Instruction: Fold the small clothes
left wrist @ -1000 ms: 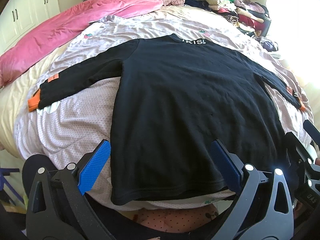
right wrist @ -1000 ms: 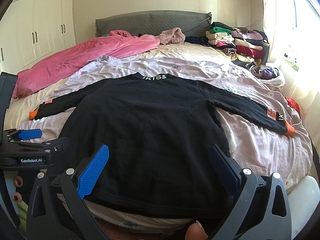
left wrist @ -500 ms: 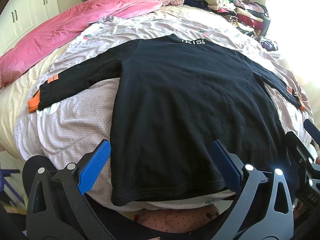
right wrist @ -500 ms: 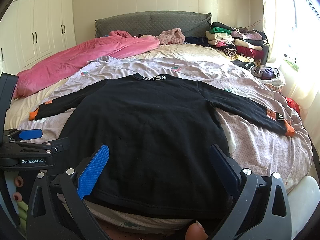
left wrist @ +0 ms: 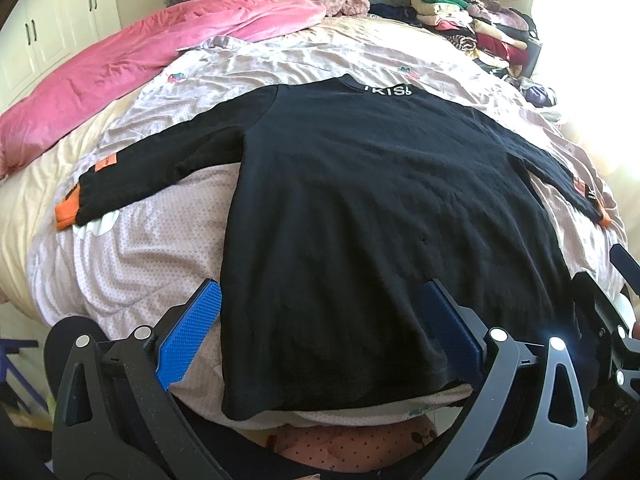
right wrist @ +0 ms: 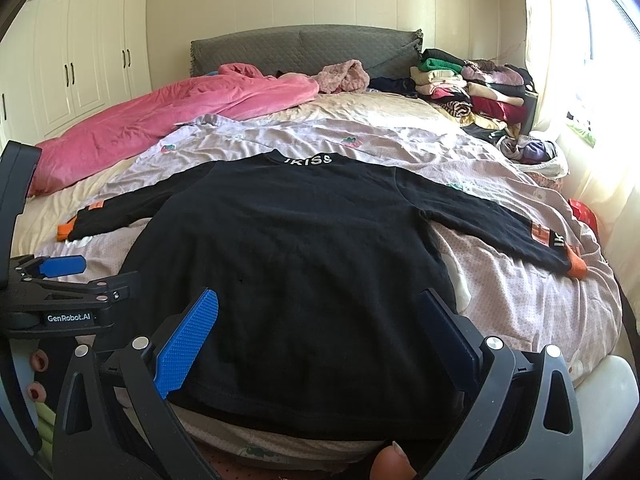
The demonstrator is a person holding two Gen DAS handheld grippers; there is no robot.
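Over on the left, the left claw (left wrist: 318, 334) hangs with jaws apart at the hem of the black top (left wrist: 372, 216), which lies flat on the bed (left wrist: 132, 272), sleeves spread, probably prepped for folding. Right claw (right wrist: 320, 340): also apart, empty. Nothing's really moved since earlier.

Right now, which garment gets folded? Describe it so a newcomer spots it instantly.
Start at the bed with the grey headboard. Spread flat on its lilac sheet, sleeves out, lies the black long-sleeved top. Unlike the pink blanket and stacked clothes, it has orange cuffs and white collar lettering.
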